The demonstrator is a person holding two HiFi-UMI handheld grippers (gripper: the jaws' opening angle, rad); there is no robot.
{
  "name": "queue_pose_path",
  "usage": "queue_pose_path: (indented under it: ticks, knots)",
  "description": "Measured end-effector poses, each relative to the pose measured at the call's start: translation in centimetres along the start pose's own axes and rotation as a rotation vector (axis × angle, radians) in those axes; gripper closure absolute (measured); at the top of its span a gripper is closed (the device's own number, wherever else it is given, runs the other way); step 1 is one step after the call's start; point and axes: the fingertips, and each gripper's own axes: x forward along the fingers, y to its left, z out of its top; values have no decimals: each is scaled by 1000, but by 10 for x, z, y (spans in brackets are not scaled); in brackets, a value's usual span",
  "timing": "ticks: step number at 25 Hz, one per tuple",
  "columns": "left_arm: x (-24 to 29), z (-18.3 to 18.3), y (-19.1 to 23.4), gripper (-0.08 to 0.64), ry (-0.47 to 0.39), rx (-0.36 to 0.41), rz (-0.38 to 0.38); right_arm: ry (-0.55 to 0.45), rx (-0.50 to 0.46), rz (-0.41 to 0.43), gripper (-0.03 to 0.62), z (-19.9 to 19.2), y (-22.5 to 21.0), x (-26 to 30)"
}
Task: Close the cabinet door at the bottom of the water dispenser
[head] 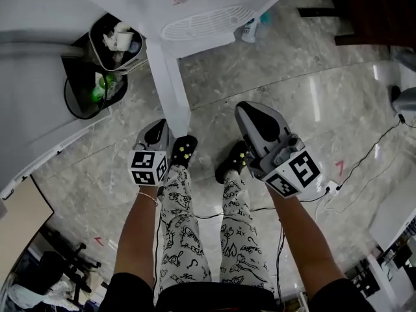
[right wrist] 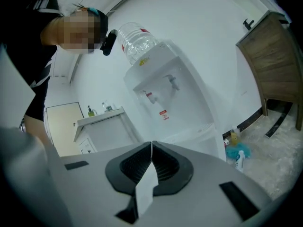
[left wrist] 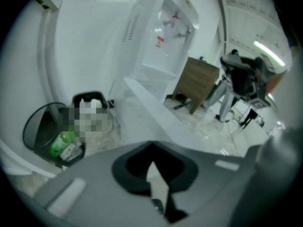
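The white water dispenser (head: pixel 205 21) stands at the top of the head view, seen from above with its drip tray. Its bottom cabinet door (head: pixel 170 86) stands open, swung out edge-on toward my feet. My left gripper (head: pixel 156 130) is shut and empty, just left of the door's free edge. My right gripper (head: pixel 248 109) is also shut and empty, to the right of the door and apart from it. In the left gripper view the open door (left wrist: pixel 161 115) runs out from the dispenser (left wrist: pixel 165 37) above my left gripper (left wrist: pixel 151 148). The right gripper (right wrist: pixel 151 145) faces the dispenser front (right wrist: pixel 165 98).
Two black wire bins (head: pixel 91 86) with rubbish stand left of the dispenser. Cleaning bottles (head: pixel 250 30) sit on the floor to its right. A power strip (head: pixel 329 188) and cables lie at right. A wooden cabinet (left wrist: pixel 196 82) stands beyond the dispenser. My shoes (head: pixel 184 149) are near the door.
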Motion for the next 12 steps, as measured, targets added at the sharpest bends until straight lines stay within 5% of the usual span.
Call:
queue_pose_path:
  ticks: [12]
  knots:
    - [69,50,-76,563,-18,-12,-179,97,61,-69,575,-74,-31,6]
